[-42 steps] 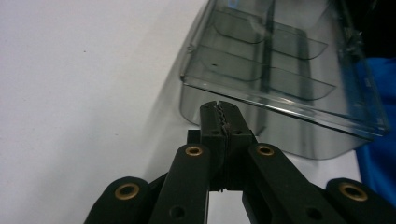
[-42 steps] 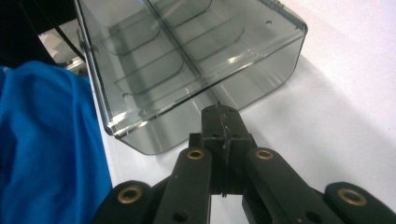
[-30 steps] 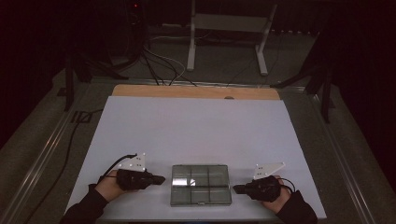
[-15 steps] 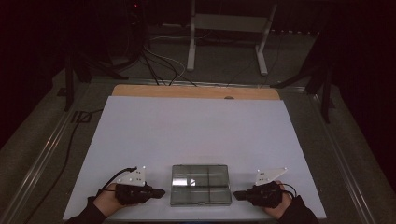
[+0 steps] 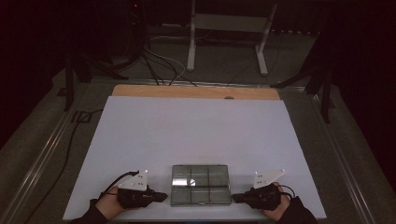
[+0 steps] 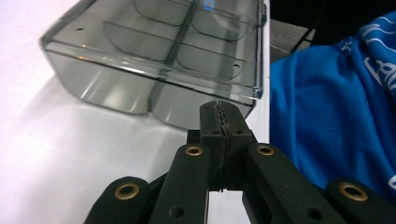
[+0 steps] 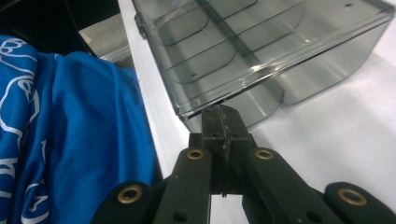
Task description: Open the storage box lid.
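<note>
Step in hand, by judgement: approach to the lidded compartment box (image 5: 201, 185), lid down, at the near edge of the white table (image 5: 196, 130), between the two grippers.

Left gripper (image 5: 159, 196): jaws fully closed, nothing between them, tips just short of the box's left side. Right gripper (image 5: 236, 198): jaws likewise closed and empty, tips just beside the box's right near corner.

Next move, by judgement: jaws to be opened before any grip on wall or lid; tips to be lined up with the lid edge.

High view: box, both grippers and both hands at once, flanking layout plain. Left gripper view: serrated pads (image 6: 219, 116) pressed together, box corner (image 6: 252, 93) close ahead, blue garment (image 6: 327, 116) beside the table edge. Right gripper view: lid overhang (image 7: 224, 95) directly above the closed tips; contact not determinable.
</note>
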Tool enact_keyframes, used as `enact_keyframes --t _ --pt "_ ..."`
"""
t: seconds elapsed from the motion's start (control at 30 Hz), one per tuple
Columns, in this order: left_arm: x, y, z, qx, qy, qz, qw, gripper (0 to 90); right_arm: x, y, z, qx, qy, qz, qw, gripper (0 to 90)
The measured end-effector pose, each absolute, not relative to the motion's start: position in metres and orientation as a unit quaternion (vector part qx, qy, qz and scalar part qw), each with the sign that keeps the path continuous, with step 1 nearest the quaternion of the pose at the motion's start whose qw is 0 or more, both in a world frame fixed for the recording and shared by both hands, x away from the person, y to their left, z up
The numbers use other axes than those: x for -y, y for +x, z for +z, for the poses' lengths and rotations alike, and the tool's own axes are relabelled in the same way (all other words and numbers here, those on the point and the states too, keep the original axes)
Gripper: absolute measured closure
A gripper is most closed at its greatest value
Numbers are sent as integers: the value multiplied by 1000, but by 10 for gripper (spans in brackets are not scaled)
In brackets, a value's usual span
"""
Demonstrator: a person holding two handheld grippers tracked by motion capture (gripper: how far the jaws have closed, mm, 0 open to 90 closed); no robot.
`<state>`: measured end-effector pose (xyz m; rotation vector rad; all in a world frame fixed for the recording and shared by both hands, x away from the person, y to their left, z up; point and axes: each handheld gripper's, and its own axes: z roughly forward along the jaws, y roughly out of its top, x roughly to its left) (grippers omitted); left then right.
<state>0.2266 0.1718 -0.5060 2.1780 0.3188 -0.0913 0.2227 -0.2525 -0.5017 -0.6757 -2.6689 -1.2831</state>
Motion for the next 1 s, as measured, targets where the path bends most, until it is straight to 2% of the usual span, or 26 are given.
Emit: enact_keyframes --t 0.57,1.0 --pt "-163 222 -505 -113 887 -53 445 900 252 220 -500 877 -215 -425 60 900" --pt "-163 223 -499 -113 879 -44 461 900 252 221 -496 869 -217 -440 61 900"
